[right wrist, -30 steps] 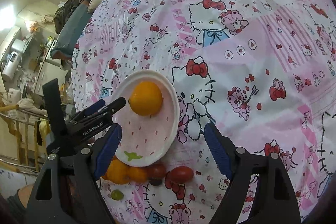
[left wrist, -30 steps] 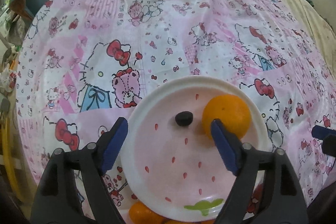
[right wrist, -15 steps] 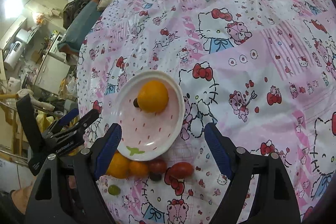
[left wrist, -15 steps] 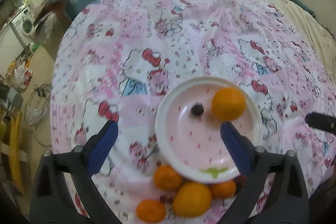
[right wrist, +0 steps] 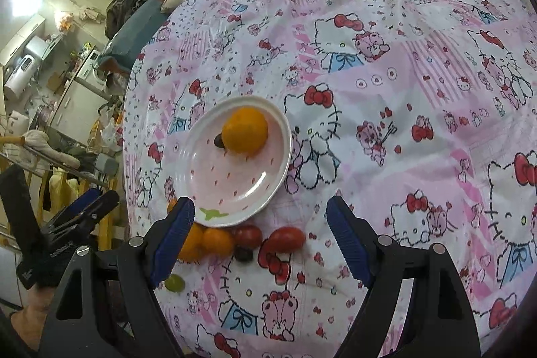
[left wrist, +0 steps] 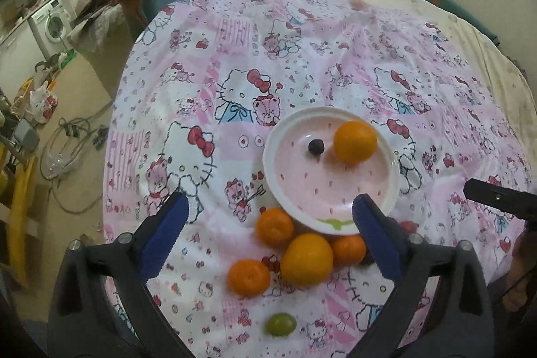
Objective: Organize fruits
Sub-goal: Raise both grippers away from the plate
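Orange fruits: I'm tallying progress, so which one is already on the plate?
The large orange beside the dark grape; the others lie on the cloth.

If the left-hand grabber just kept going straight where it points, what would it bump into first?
Probably the big orange lying loose just outside the plate. The left gripper is open and empty above that cluster, though depth is hard to judge.

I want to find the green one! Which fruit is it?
Find the pink plate on the cartoon-cat cloth. Loose oranges cluster at its near rim. Nearer still, alone, lies the green grape: small, and the only green fruit.
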The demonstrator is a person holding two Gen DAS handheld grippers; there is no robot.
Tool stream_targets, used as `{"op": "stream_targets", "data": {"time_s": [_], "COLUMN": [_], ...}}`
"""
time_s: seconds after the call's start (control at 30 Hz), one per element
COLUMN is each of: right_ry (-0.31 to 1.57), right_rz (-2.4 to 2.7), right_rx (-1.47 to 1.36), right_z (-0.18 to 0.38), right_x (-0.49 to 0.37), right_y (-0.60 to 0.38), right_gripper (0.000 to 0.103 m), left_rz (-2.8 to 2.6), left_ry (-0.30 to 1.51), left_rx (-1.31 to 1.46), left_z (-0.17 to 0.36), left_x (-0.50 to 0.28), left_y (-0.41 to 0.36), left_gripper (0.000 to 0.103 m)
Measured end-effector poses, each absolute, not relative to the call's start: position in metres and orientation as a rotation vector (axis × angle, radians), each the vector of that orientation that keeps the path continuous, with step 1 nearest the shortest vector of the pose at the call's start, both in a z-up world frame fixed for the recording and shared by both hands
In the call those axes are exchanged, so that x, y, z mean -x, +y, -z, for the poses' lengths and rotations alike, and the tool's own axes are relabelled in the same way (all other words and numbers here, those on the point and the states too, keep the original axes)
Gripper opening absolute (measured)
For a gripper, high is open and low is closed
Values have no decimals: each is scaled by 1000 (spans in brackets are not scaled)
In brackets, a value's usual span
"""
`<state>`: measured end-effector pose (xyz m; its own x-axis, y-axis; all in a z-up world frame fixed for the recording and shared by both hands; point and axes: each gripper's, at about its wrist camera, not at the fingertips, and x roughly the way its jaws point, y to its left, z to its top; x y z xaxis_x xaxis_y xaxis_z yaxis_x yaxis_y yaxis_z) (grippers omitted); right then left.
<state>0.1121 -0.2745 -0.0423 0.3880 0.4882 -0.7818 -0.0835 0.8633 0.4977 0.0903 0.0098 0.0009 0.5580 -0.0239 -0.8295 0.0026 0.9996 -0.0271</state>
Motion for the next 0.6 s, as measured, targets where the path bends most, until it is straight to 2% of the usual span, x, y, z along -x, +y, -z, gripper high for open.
{"op": "stream_targets", "data": {"time_s": [0.6], "right_ry": [1166], "right_rz": [-271], "right_rx": [-356], "right_z": [69], "right_x": [-85], "right_y": [-267], "right_gripper": [84], "left_rz": [-26], "left_ry": [1057], "left_rx": [114], "left_z": [25], "left_x": [-75], "left_y": [23], "left_gripper": [97]}}
